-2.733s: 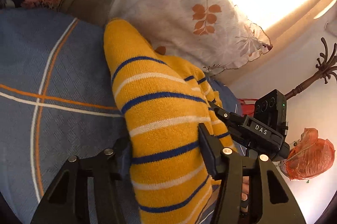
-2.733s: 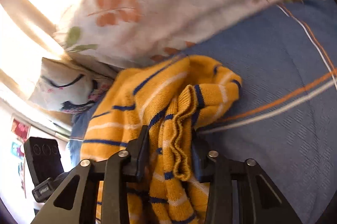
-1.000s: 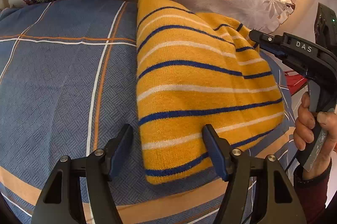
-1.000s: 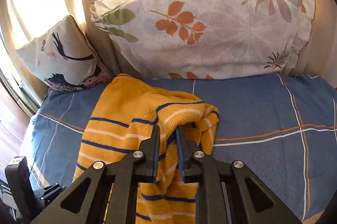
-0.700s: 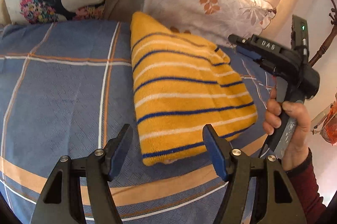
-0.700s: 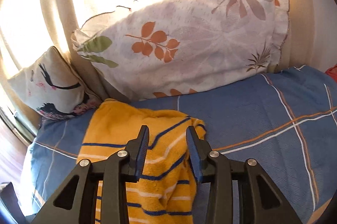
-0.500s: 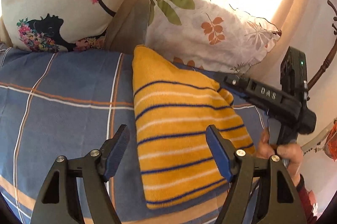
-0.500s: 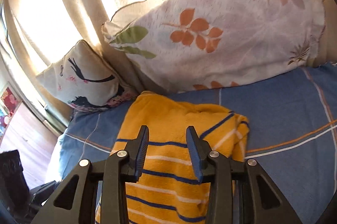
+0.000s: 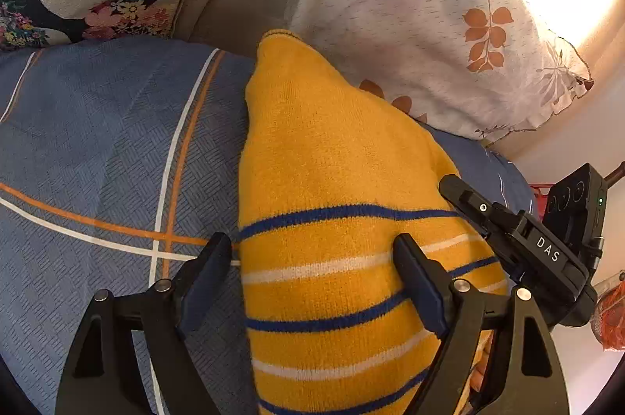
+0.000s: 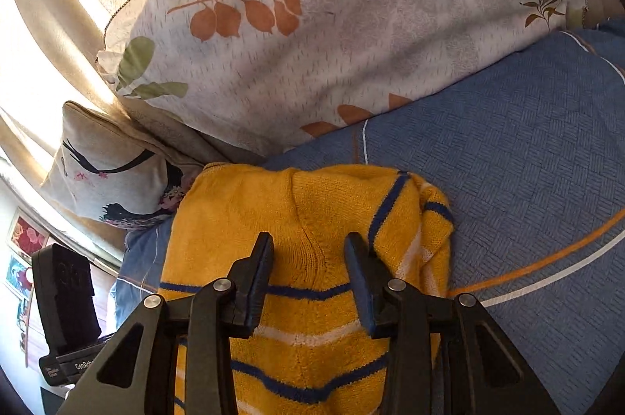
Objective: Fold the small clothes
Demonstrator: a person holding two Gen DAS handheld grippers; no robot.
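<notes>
A yellow knit sweater point(image 9: 332, 161) with blue and white stripes lies folded on the blue bed cover point(image 9: 97, 141), its far end against the pillows. My left gripper point(image 9: 312, 258) hovers low over the sweater's left edge. Its jaws are opening wide, one finger over the cover and one over the knit, pinching nothing. My right gripper point(image 10: 308, 258) stands partly open just above the sweater point(image 10: 234, 219), with the knit under the gap and not pinched. The right gripper's body point(image 9: 508, 231) shows at the sweater's right side in the left wrist view.
A leaf-print pillow point(image 10: 351, 43) and a cushion point(image 10: 109, 180) with a dark silhouette print lean against the curtain behind the sweater. The striped bed cover point(image 10: 527, 180) stretches to the right. An orange bag point(image 9: 609, 317) hangs beyond the bed's edge.
The right gripper let go of the sweater fold and opened partway. Both grippers first drew back, then came in close over the sweater toward the pillows. The left jaws spread wider.
</notes>
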